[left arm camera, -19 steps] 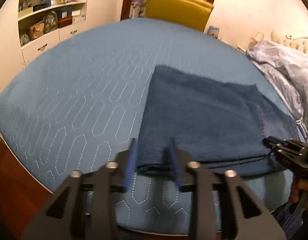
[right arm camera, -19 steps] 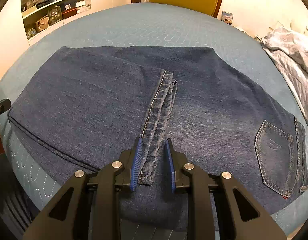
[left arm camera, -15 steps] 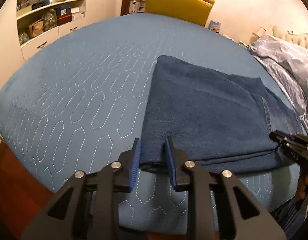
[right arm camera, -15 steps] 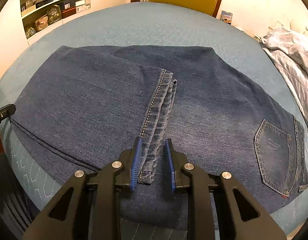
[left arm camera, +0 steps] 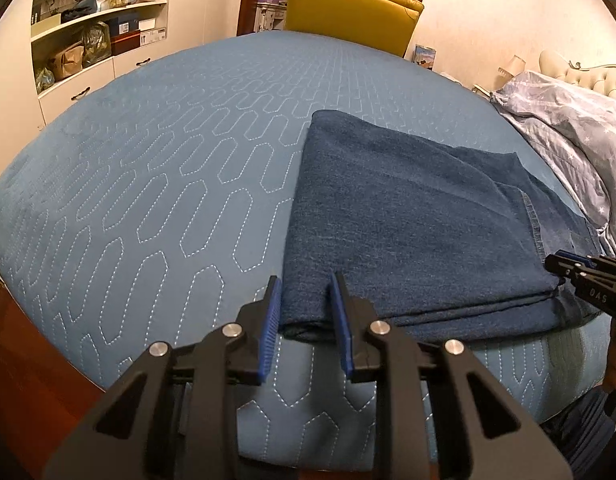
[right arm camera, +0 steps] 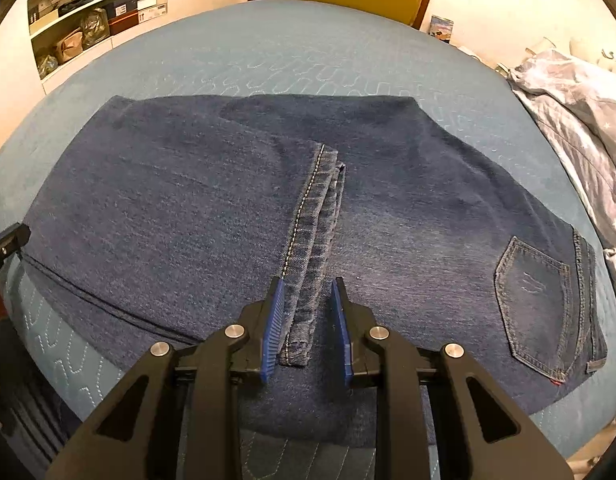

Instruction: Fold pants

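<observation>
Right wrist view shows the right gripper point(right arm camera: 306, 312) parted around the jeans point(right arm camera: 211, 216) hem point(right arm camera: 308, 240), not clamped, while the left gripper point(left arm camera: 305, 312) straddles the folded corner point(left arm camera: 303, 320) on the bedspread point(left arm camera: 147, 184), so lifting could drop both.

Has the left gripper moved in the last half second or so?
Yes. In its own view the left gripper has tilted: the yellow chair sits lower in the frame again, while the jeans corner stays between its fingers.
</observation>
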`<state>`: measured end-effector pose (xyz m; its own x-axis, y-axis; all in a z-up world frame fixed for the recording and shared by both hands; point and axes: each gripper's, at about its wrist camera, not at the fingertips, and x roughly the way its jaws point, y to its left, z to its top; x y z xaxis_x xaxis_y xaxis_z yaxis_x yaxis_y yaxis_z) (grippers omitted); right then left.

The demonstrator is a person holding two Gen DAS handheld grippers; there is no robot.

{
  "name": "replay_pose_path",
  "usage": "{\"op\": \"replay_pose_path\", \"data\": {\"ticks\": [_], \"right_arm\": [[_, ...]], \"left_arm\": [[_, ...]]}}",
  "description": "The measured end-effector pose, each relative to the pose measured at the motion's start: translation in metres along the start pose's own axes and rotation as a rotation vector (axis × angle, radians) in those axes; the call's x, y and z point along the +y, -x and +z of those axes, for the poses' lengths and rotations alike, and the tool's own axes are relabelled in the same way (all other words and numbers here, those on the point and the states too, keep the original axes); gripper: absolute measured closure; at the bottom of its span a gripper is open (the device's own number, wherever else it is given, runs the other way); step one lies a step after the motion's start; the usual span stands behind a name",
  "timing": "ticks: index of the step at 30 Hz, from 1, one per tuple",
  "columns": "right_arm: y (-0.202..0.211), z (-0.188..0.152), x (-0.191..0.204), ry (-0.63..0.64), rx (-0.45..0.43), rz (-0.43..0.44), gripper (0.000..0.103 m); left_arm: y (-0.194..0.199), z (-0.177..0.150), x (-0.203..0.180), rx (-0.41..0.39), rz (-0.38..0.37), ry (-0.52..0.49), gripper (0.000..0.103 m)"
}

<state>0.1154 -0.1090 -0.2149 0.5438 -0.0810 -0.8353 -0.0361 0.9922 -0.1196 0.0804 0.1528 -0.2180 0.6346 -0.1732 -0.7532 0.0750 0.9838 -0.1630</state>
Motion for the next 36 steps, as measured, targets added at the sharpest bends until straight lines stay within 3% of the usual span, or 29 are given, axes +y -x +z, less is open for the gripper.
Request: {"op": "replay_pose_path", "data": {"ticks": [10, 12, 15, 18, 20, 22, 24, 28, 30, 33, 36], "right_arm": [[0.031, 0.02, 0.023, 0.008, -0.101, 0.029, 0.075], [0.03, 0.022, 0.027, 0.012, -0.124, 0.025, 0.068], [0.011, 0.02, 0.034, 0.045, -0.076, 0.003, 0.067], [-0.012, 0.007, 0.035, 0.062, -0.004, -0.016, 0.067], [-0.011, 0.0, 0.038, 0.098, -0.041, -0.031, 0.067], [-0.011, -0.002, 0.041, 0.121, -0.044, -0.051, 0.067], [-0.011, -0.001, 0.041, 0.121, -0.041, -0.057, 0.066], [-0.012, 0.004, 0.042, 0.128, -0.022, -0.066, 0.064], [-0.012, 0.01, 0.043, 0.138, -0.005, -0.091, 0.057], [-0.009, 0.026, 0.041, 0.109, 0.034, -0.055, 0.056], [0.004, 0.056, 0.051, 0.105, 0.005, 0.023, 0.051]], "left_arm": [[0.0, -0.003, 0.003, -0.017, -0.024, 0.017, 0.077], [0.0, -0.003, 0.006, -0.02, -0.038, 0.035, 0.076], [0.001, -0.003, 0.012, -0.018, -0.073, 0.072, 0.073], [0.001, -0.003, 0.008, -0.013, -0.081, 0.063, 0.062], [0.001, -0.003, 0.003, -0.011, -0.071, 0.058, 0.051], [0.0, -0.002, -0.002, -0.006, -0.067, 0.052, 0.049], [-0.001, -0.002, -0.003, -0.002, -0.058, 0.06, 0.049], [0.001, -0.001, 0.005, 0.023, -0.1, 0.12, 0.063], [0.002, -0.001, 0.012, 0.029, -0.124, 0.152, 0.071], [0.001, 0.0, 0.031, 0.043, -0.215, 0.25, 0.076], [0.0, 0.0, 0.046, 0.052, -0.312, 0.339, 0.077]]}}
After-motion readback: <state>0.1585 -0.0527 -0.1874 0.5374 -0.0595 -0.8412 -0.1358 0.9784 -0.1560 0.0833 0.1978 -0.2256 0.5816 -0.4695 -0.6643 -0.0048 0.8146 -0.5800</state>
